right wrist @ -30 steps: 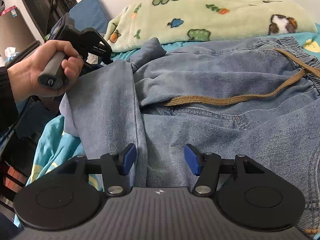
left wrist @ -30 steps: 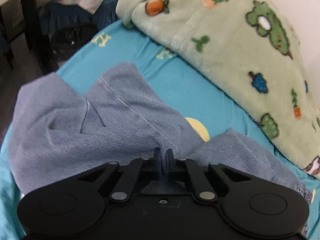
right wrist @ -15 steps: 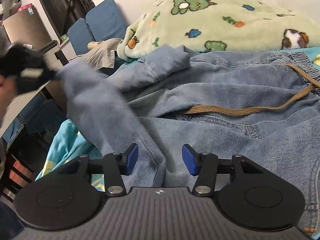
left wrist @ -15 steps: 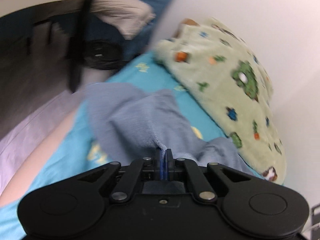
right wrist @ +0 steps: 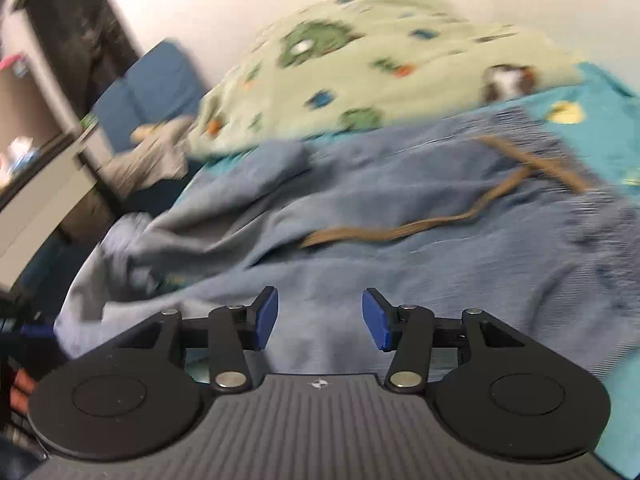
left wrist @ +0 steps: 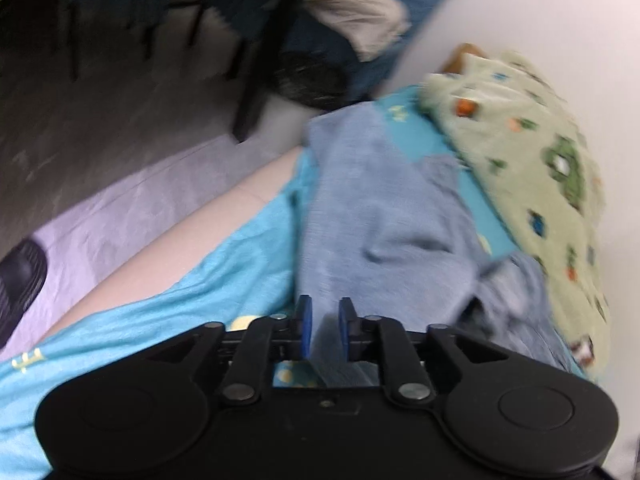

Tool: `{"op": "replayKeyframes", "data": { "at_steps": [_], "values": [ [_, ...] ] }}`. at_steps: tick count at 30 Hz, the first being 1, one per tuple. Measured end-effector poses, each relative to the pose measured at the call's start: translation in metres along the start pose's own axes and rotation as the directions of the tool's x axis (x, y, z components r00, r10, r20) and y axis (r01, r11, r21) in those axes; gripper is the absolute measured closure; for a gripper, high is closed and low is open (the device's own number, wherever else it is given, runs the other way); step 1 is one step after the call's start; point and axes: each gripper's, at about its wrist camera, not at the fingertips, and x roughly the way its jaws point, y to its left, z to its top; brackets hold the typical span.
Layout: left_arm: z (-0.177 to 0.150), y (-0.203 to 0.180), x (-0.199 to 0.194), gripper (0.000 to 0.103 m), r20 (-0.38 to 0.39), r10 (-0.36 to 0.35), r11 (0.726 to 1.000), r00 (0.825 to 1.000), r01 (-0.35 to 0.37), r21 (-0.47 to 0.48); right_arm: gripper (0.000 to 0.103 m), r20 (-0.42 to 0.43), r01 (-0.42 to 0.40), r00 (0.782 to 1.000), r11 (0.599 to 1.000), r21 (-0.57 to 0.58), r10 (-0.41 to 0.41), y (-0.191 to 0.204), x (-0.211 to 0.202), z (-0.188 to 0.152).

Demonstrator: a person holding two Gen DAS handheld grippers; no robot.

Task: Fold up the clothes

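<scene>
Blue denim jeans (right wrist: 400, 216) with a brown drawstring (right wrist: 400, 232) lie rumpled on the turquoise bed sheet (left wrist: 180, 300). In the left wrist view a jeans leg (left wrist: 380, 220) stretches away from my left gripper (left wrist: 324, 326). Its jaws stand a little apart with denim between them, not clamped. My right gripper (right wrist: 320, 318) is open and empty, hovering just above the denim near the bed's near side. Both views are motion-blurred.
A green plush blanket (right wrist: 360, 64) with cartoon prints lies along the wall (left wrist: 520, 20) behind the jeans. The bed edge (left wrist: 180, 240) drops to the floor on the left. A blue chair (right wrist: 148, 92) and dark table legs (left wrist: 272, 60) stand beyond.
My left gripper swung the jeans leg out along the bed and its jaws have parted, letting go of the denim. My right gripper stayed open and shifted slightly over the jeans.
</scene>
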Motion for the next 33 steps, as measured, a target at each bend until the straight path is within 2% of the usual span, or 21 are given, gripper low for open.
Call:
{"op": "replayKeyframes", "data": {
  "at_steps": [1,2,5,8,9,12,15,17,20,23,25,27,28,29,33],
  "values": [
    [-0.006,-0.003,-0.008,0.068,0.027,-0.012,0.999,1.0,0.011,0.033,0.052,0.013,0.023,1.0,0.999,0.04,-0.024,-0.008,-0.009,0.004],
    [-0.011,-0.007,-0.014,0.064,0.051,-0.027,0.998,0.998,0.023,0.064,0.052,0.028,0.037,0.999,0.996,0.076,-0.04,-0.015,-0.019,0.008],
    [-0.026,-0.023,-0.023,0.06,0.09,-0.087,0.987,0.992,0.074,0.141,0.051,0.083,0.07,0.993,0.978,0.199,-0.088,-0.044,-0.051,0.017],
    [-0.039,-0.051,-0.017,0.057,0.088,-0.126,0.968,0.988,0.102,0.23,0.047,0.118,0.09,0.984,0.937,0.337,-0.137,-0.074,-0.079,0.024],
    [-0.043,-0.06,-0.014,0.057,0.086,-0.136,0.959,0.987,0.109,0.261,0.044,0.111,0.095,0.983,0.92,0.381,-0.148,-0.083,-0.08,0.022],
    [-0.053,-0.085,0.003,0.057,0.03,-0.174,0.938,0.984,0.156,0.31,0.044,0.085,0.112,0.98,0.859,0.499,-0.178,-0.107,-0.083,0.013],
    [-0.063,-0.102,0.019,0.057,-0.016,-0.22,0.916,0.975,0.213,0.341,0.043,-0.009,0.16,0.982,0.804,0.573,-0.189,-0.12,-0.065,0.001],
    [-0.07,-0.105,0.028,0.057,-0.034,-0.244,0.903,0.969,0.24,0.356,0.037,-0.051,0.18,0.98,0.756,0.629,-0.191,-0.127,-0.055,-0.009],
    [-0.078,-0.099,0.04,0.058,-0.046,-0.249,0.893,0.967,0.248,0.375,0.033,-0.096,0.208,0.975,0.679,0.704,-0.2,-0.139,-0.043,-0.02],
    [-0.077,-0.093,0.047,0.059,0.005,-0.221,0.902,0.975,0.203,0.382,0.033,-0.083,0.208,0.972,0.635,0.744,-0.222,-0.146,-0.032,-0.02],
    [-0.071,-0.089,0.048,0.059,0.04,-0.22,0.914,0.975,0.192,0.356,0.04,-0.067,0.222,0.963,0.63,0.744,-0.261,-0.147,-0.024,-0.013],
    [-0.061,-0.084,0.05,0.059,0.068,-0.228,0.931,0.971,0.198,0.306,0.07,-0.058,0.259,0.948,0.656,0.709,-0.312,-0.142,-0.019,-0.004],
    [-0.056,-0.081,0.051,0.059,0.08,-0.227,0.938,0.971,0.196,0.285,0.077,-0.052,0.278,0.94,0.669,0.69,-0.337,-0.14,-0.016,0.001],
    [-0.053,-0.079,0.051,0.059,0.084,-0.224,0.943,0.971,0.194,0.271,0.081,-0.02,0.267,0.938,0.689,0.673,-0.345,-0.136,-0.02,0.006],
    [-0.045,-0.074,0.048,0.06,0.08,-0.23,0.951,0.97,0.206,0.232,0.085,0.13,0.211,0.926,0.772,0.6,-0.355,-0.12,-0.04,0.028]
  ]
}}
